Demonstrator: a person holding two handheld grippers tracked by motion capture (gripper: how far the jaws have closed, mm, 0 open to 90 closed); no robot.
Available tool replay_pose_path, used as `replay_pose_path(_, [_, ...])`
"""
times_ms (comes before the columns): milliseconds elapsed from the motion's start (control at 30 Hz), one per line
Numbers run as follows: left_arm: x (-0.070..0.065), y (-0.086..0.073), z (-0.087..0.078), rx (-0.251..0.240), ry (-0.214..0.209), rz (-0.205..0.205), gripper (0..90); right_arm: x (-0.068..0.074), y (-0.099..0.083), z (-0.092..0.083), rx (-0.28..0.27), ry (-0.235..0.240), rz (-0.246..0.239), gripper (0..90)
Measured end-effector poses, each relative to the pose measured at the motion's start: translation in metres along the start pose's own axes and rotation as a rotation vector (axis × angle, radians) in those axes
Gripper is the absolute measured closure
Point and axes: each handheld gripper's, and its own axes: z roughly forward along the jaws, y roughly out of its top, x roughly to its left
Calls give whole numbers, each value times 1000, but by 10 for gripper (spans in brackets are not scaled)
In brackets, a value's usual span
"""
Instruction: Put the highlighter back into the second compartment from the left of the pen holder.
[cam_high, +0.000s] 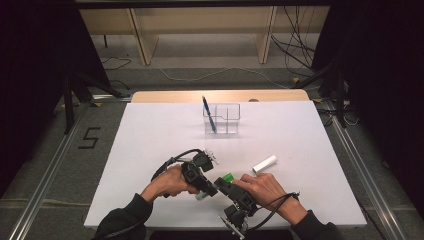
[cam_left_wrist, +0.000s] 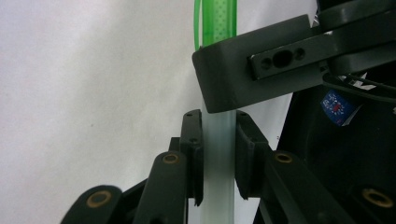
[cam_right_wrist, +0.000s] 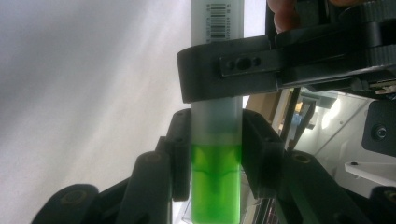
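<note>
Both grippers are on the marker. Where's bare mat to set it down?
Bare mat spans the left side, from the organizer to the near edge, and the far right beyond the white tube. It is crowded at near centre, where both hand-held grippers clamp the marker.

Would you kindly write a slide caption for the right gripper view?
Both grippers clamp one marker: right gripper at its green cap end, left gripper on the white barrel.
</note>
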Motion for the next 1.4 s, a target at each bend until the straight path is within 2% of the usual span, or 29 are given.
replay_pose_path(67, [1, 0, -2, 4, 1, 7, 760, -1, -1, -1, -6, 7, 16, 612])
replay_pose_path(133, [2, -1, -4, -3, 4, 1, 760, -1, -3, -2, 6, -1, 34, 519])
replay_pose_path(167, [3, -1, -4, -12, 5, -8, 760, -2, -3, -3, 11, 5, 64, 500])
replay_pose_path(267, [7, -3, -8, -21, 14, -20, 760, -5, -7, -6, -10, -4, 97, 450])
replay_pose_path(300, [8, -4, -8, -30, 12, -32, 760, -6, -8, -7, -9, 2, 118, 429])
replay_pose_path(333, [9, -5, -10, -27, 13, -27, 760, -7, -9, -8, -10, -2, 142, 408])
replay_pose_path(467, [12, -7, -15, -63, 32, -49, 760, -10, -14, -12, -5, -28, 220, 399])
replay_pose_path(533, [14, -9, -17, -82, 43, -64, 760, -12, -17, -15, -9, -51, 305, 384])
replay_pose_path(567, [14, -9, -18, -96, 47, -72, 760, -15, -19, -16, -6, -47, 350, 376])
replay_pose_path(600, [16, -10, -19, -98, 54, -67, 760, -16, -20, -16, 7, -50, 418, 366])
replay_pose_path(667, [16, -11, -21, -136, 67, -87, 759, -19, -26, -15, 11, -25, 537, 359])
replay_pose_path(767, [20, -13, -26, -166, 97, -81, 759, -20, -32, -14, 44, -31, 621, 352])
replay_pose_path(900, [23, -15, -31, -209, 125, -95, 759, -21, -38, -13, 37, -2, 718, 332])
replay_pose_path(967, [24, -16, -34, -234, 143, -95, 759, -21, -40, -12, 49, 23, 813, 314])
replay_pose_path(1000, [24, -16, -34, -258, 151, -105, 759, -21, -42, -11, 44, 23, 864, 311])
replay_pose_path(1200, [26, -17, -40, -355, 197, -122, 759, -25, -65, -14, -32, 120, 1226, 273])
replay_pose_path(1300, [26, -15, -40, -404, 218, -127, 759, -25, -76, -19, -72, 144, 1372, 258])
replay_pose_path(1400, [26, -13, -42, -459, 237, -139, 759, -23, -85, -26, -95, 141, 1469, 258])
